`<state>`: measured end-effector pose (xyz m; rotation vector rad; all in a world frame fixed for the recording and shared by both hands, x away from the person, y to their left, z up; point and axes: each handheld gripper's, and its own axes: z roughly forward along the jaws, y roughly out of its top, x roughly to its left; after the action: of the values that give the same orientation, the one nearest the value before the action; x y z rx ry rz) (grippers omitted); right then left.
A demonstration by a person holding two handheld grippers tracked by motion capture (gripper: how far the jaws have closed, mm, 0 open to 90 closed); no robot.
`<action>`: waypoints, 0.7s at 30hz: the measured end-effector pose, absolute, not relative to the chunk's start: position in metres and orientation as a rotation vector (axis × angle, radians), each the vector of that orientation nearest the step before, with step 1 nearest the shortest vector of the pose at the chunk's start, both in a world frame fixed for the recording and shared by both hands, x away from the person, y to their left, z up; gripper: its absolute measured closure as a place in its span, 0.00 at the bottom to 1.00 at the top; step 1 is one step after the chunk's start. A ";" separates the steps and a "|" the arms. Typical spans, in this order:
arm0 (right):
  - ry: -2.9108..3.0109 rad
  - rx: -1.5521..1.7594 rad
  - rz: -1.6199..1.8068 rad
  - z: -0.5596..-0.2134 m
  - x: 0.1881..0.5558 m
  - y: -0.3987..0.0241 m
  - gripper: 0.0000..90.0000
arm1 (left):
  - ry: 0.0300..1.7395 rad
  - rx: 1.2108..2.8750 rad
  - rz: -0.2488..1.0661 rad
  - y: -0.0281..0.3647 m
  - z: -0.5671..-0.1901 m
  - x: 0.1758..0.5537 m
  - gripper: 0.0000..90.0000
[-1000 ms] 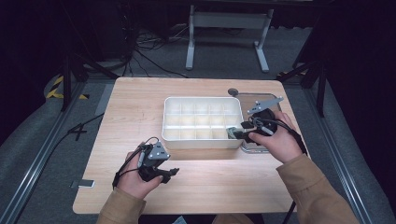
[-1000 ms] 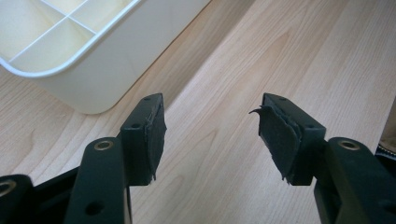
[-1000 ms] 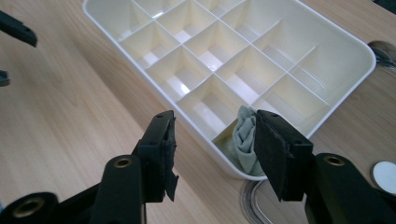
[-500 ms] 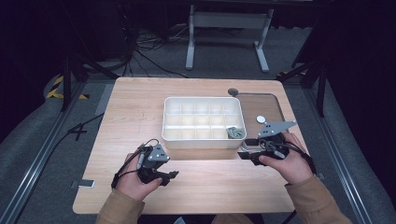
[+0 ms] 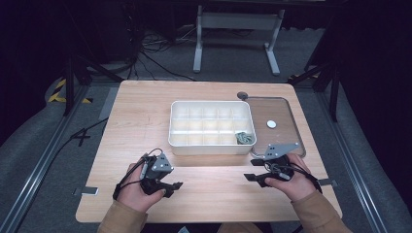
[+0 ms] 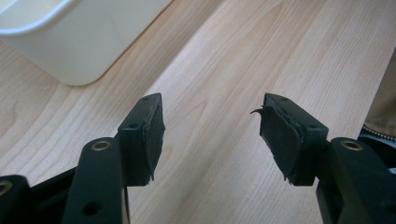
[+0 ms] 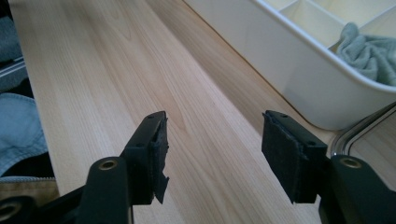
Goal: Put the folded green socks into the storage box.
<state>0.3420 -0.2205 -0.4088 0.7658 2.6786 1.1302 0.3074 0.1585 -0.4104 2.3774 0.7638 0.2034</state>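
Since a second ago the right gripper (image 5: 253, 177) has drawn back from the near right corner of the white divided box (image 5: 212, 147) to the table's (image 5: 145, 107) near edge; half a second ago it was already most of the way there. Left gripper (image 5: 171, 188) has barely shifted.

Now: both grippers rest low over bare wood at the person's side, jaws spread wide, nothing between them. Confirmed in each gripper view: pads apart, wood grain showing through the gap.

Grey cloth (image 5: 243, 138), crumpled, lies in the box's near right compartment; seen also in the right gripper view (image 7: 369, 49), bunched against the divider.

Clear tray (image 5: 291, 127) sits just right of the box, touching or nearly so; a small white disc (image 5: 271, 124) lies on it, apart from everything else.

Key relation: disc lies ahead of the right gripper, beyond the tray's near rim. Right hand is clearly nearer; left would have to cross the box. Disc is round, so no long axis to align with. Judgement: next pick likely falls to the right gripper.
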 end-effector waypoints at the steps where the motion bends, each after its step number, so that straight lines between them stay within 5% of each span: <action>1: 2.679 0.766 1.130 -0.409 0.342 -0.221 0.45 | 0.764 2.377 0.203 0.158 -0.410 0.307 0.45; 21: 2.649 0.736 1.085 -0.457 0.337 -0.215 0.43 | 0.755 2.467 0.177 0.166 -0.443 0.312 0.43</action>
<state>0.3367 -0.2153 -0.4572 0.7357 2.6492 1.0846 0.3123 0.1655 -0.4434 2.4674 0.7546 0.1768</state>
